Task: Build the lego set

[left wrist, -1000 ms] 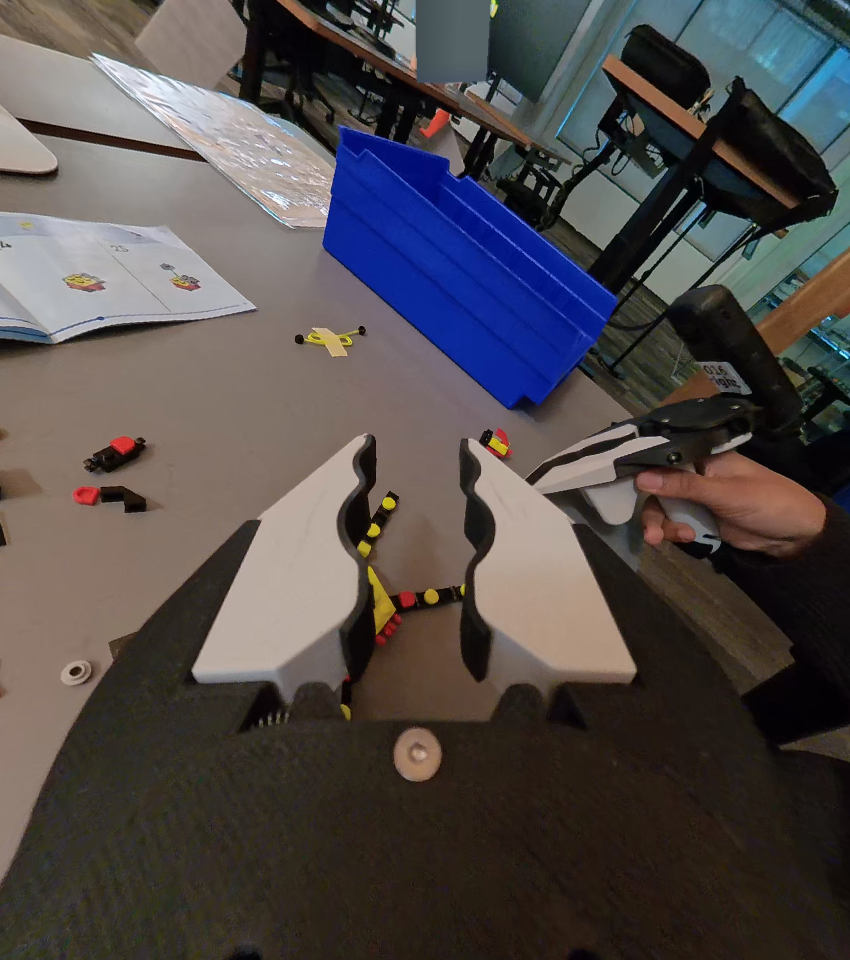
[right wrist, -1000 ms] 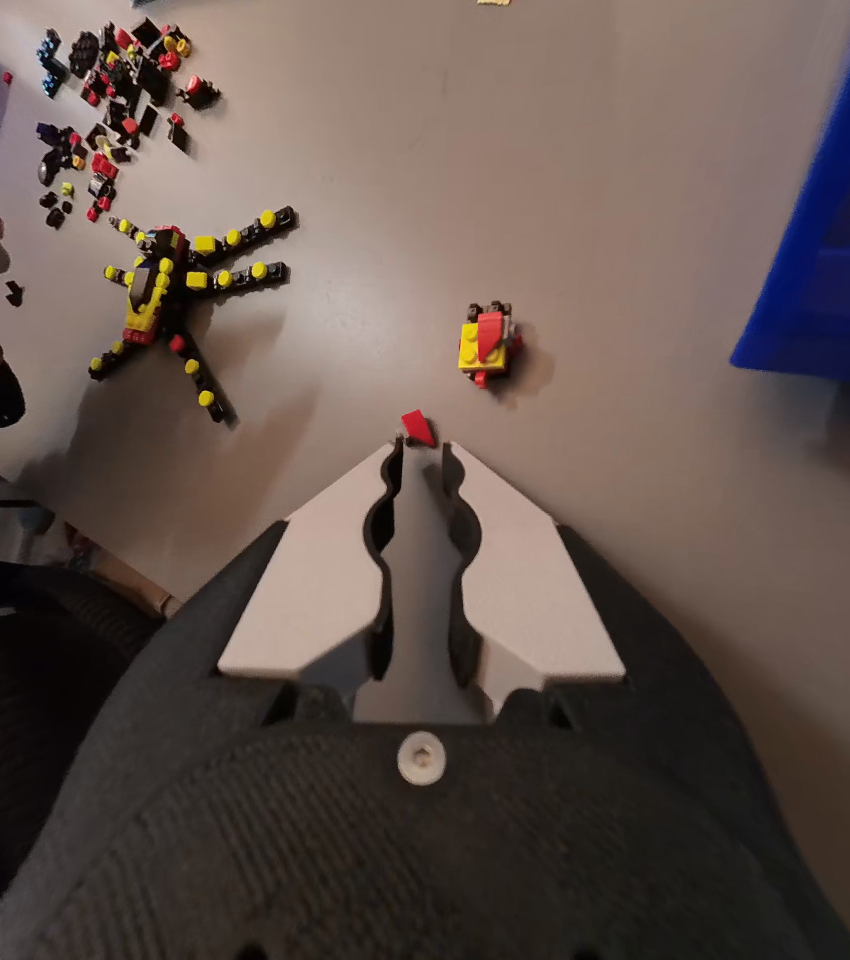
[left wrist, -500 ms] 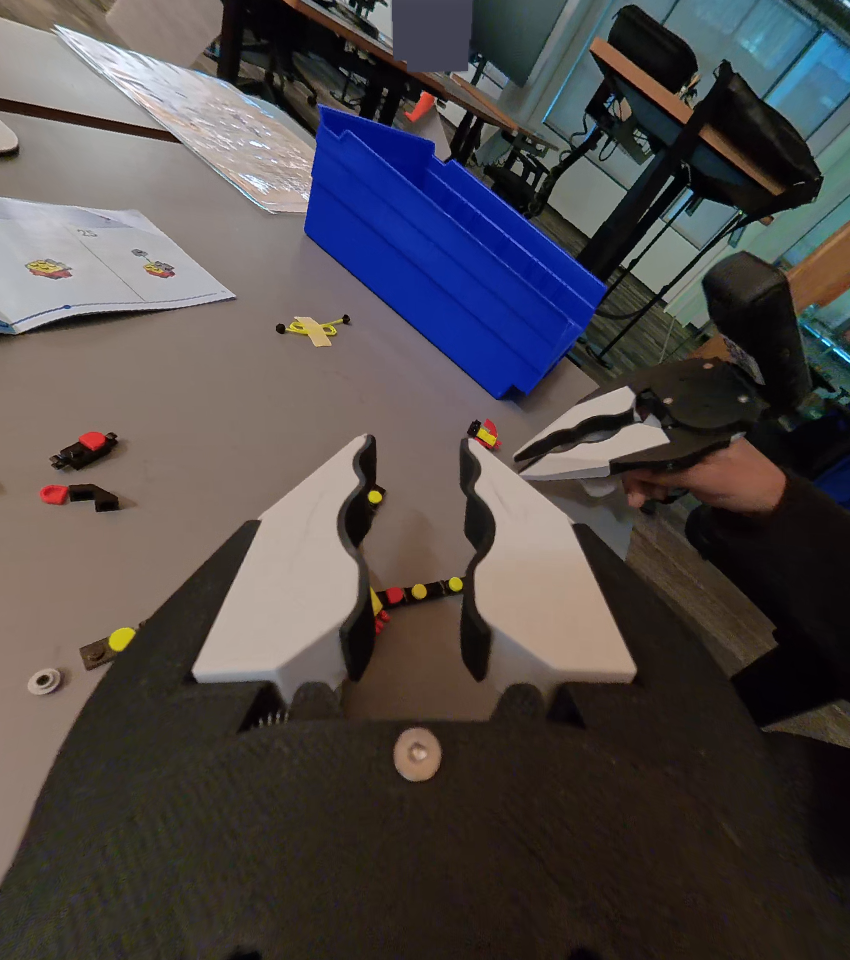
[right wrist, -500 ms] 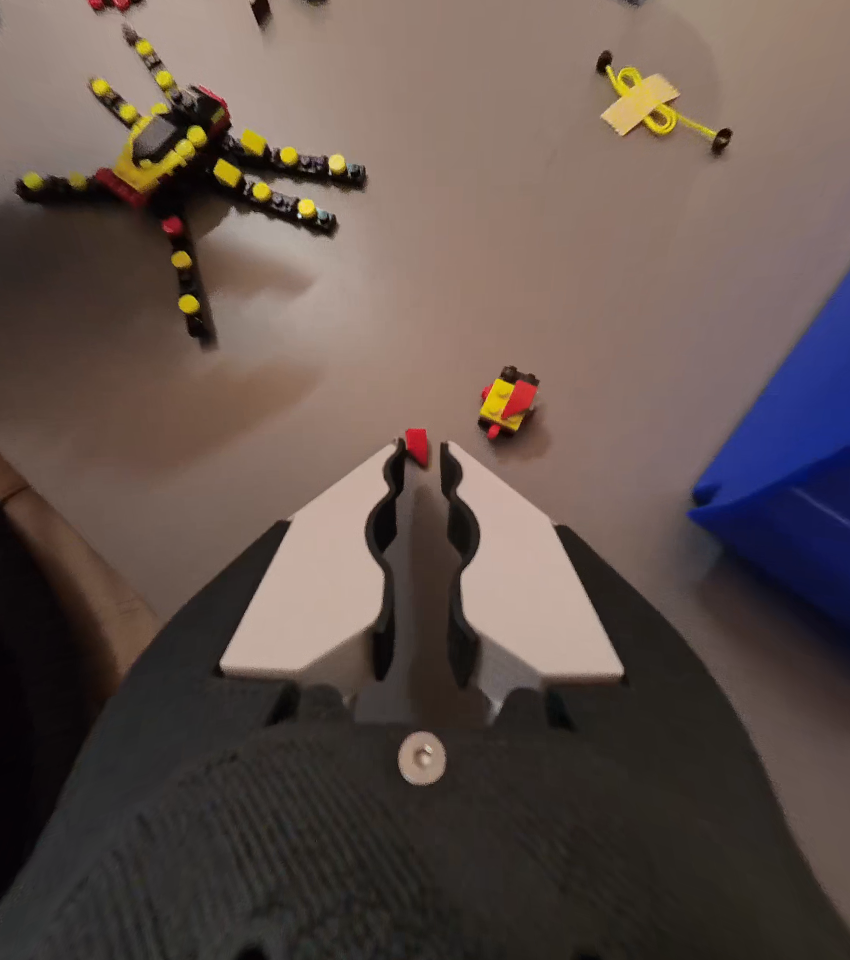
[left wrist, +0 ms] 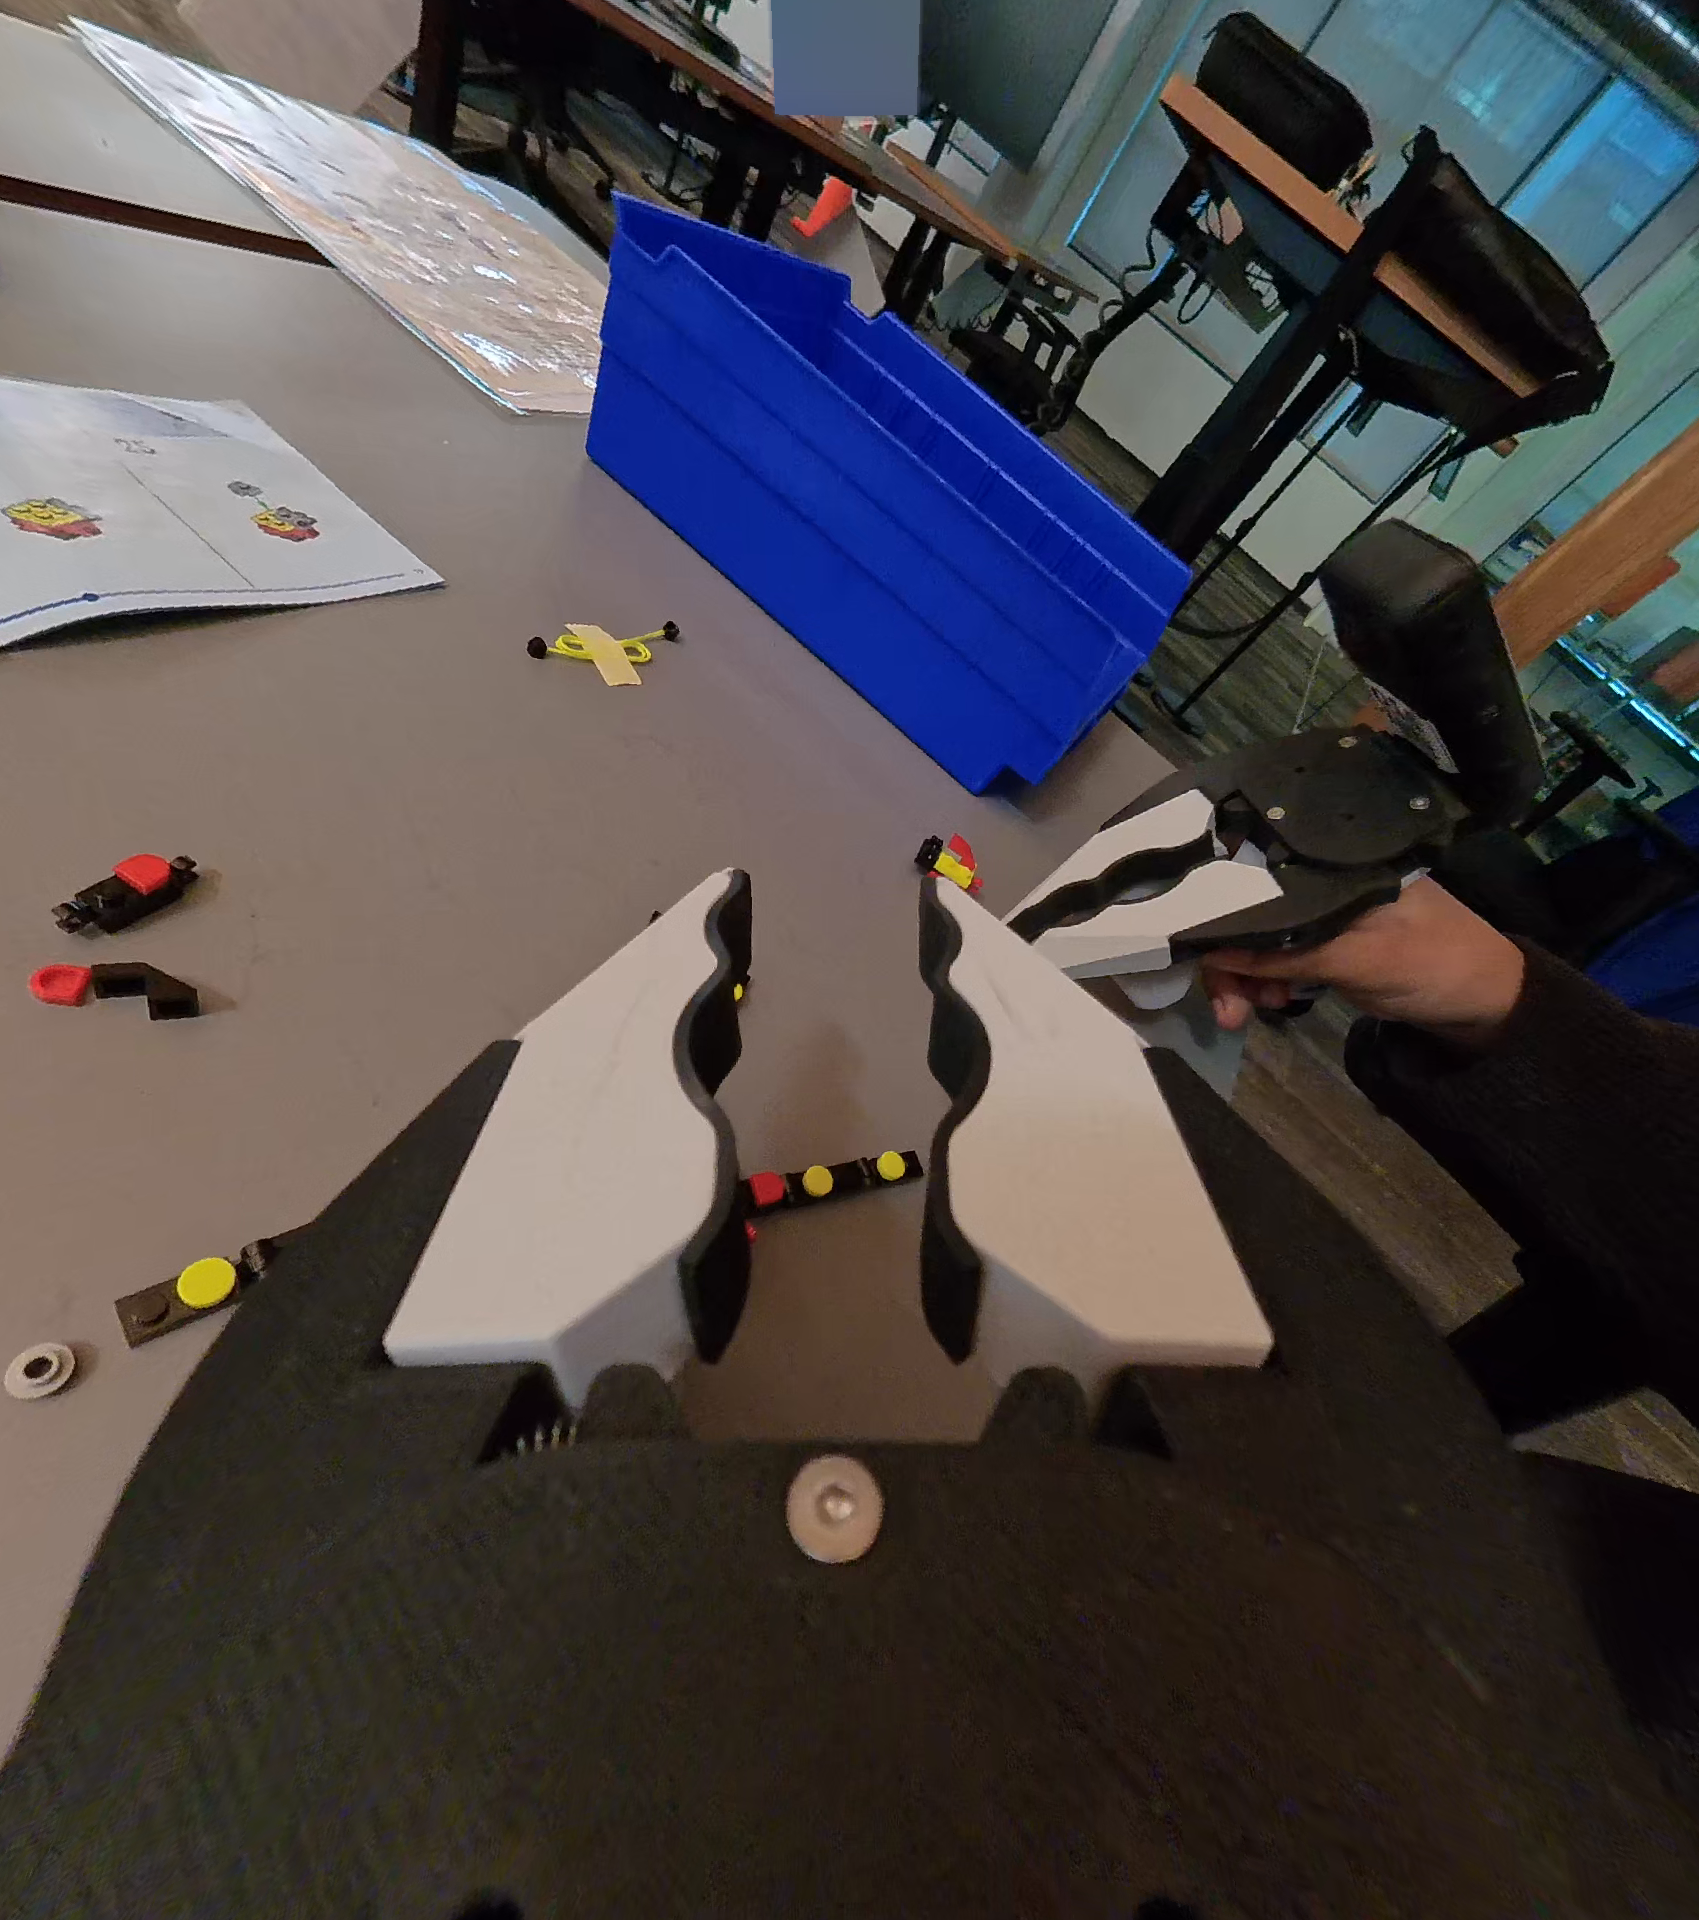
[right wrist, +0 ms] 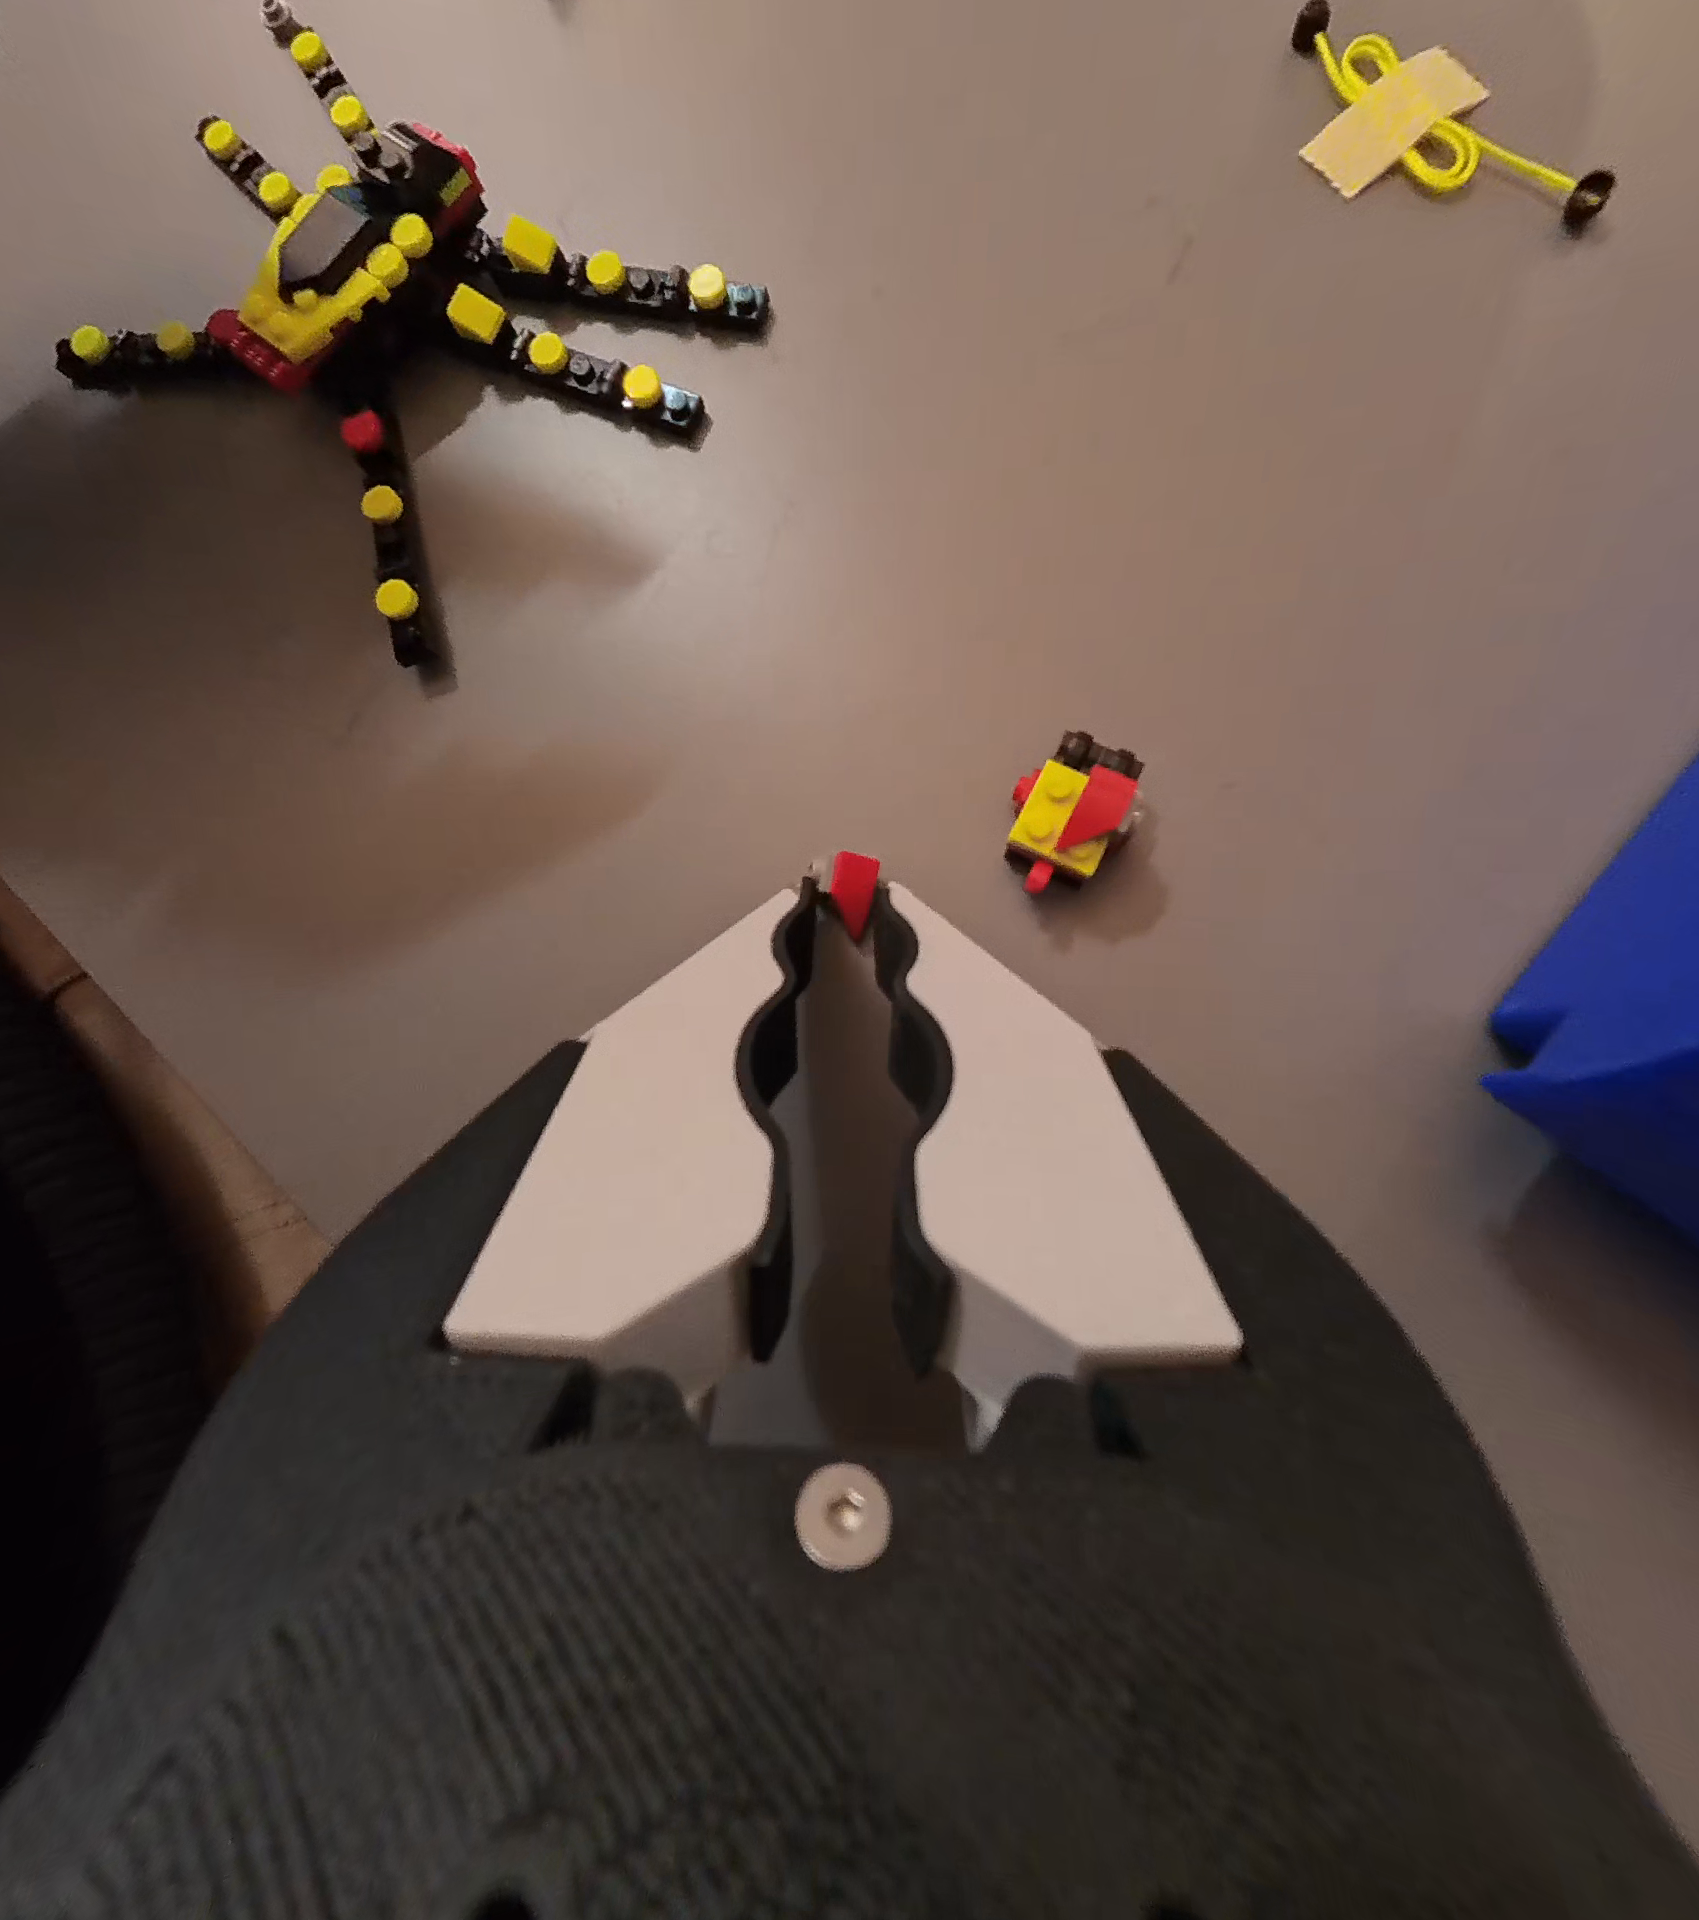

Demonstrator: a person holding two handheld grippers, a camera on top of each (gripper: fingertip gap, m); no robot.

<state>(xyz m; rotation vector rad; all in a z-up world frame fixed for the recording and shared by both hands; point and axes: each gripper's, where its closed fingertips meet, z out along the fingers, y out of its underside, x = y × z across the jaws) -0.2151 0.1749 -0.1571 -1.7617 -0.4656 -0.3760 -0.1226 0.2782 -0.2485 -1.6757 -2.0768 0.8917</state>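
Right tongs (right wrist: pixel 850 894) pinch a small red brick (right wrist: pixel 853 885) above the bench (right wrist: pixel 1240 520); left tongs (left wrist: pixel 834 904) gape over the spider model (right wrist: pixel 367 270).

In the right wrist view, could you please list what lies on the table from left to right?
Spider-like lego build → red piece pinched in the right gripper → small yellow and red assembly → taped yellow string → blue bin.

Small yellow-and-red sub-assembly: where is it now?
Right wrist view: the small yellow-and-red sub-assembly lies on the grey table, just ahead-right of the right gripper, between it and the blue bin.
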